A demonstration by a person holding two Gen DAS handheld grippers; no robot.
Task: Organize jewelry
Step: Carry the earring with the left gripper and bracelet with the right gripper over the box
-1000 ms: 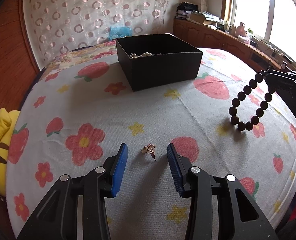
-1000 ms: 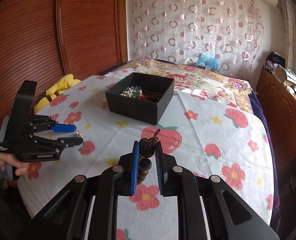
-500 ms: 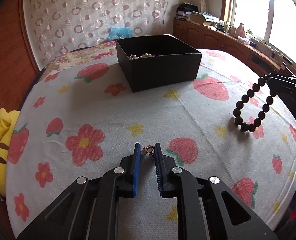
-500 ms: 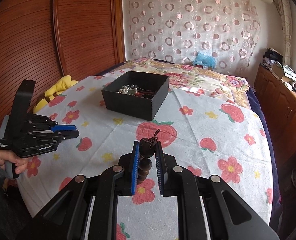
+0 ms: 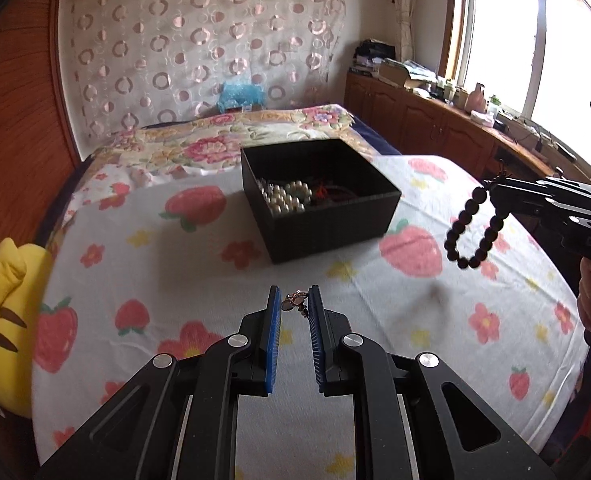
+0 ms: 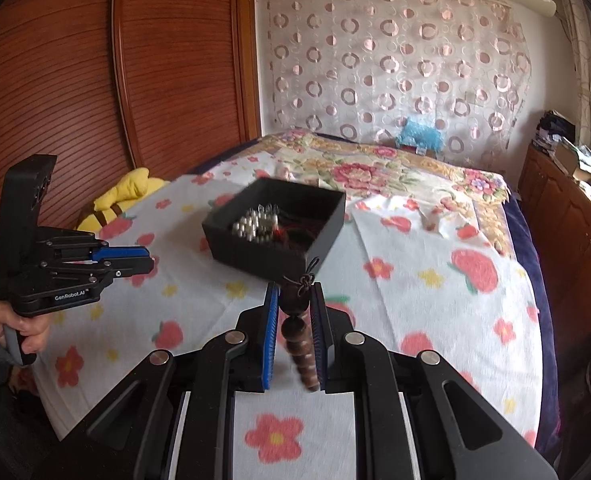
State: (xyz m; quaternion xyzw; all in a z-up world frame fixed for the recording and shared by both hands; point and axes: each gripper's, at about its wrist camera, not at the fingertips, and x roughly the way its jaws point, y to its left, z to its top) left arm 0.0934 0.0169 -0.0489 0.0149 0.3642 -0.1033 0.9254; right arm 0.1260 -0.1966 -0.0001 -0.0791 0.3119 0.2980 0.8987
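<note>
Left gripper [image 5: 294,300]: blue-padded jaws closed on a small rose-gold earring [image 5: 294,301], pinched at the fingertips, lifted off the strawberry-and-flower print white bedspread [image 5: 143,264]. Right gripper [image 6: 294,300]: jaws clamped on a dark brown wooden bead bracelet [image 6: 298,330], knot cord sticking up at the tips, beads trailing back between the pads [image 6: 271,336]. In left wrist view the same bracelet [image 5: 469,229] hangs as a loop from the right gripper at 3 o'clock, above the bedspread, clear of it.

Open black rectangular cardboard box [image 5: 319,196] sits on the bedspread at 12 o'clock from the left gripper, well apart. Inside: white pearl strand [image 5: 286,198] at the near-left part, dark cords with a red bit beside it. In right wrist view the box [image 6: 275,228] is at 12 o'clock just beyond the fingertips, blurred.

Yellow plush toy with brown stripes [image 5: 3,312] at 9 o'clock off the bed edge. Blue fuzzy item [image 5: 241,94] at the headboard end, 12 o'clock. Person's hand [image 6: 11,320] grips left tool handle.
</note>
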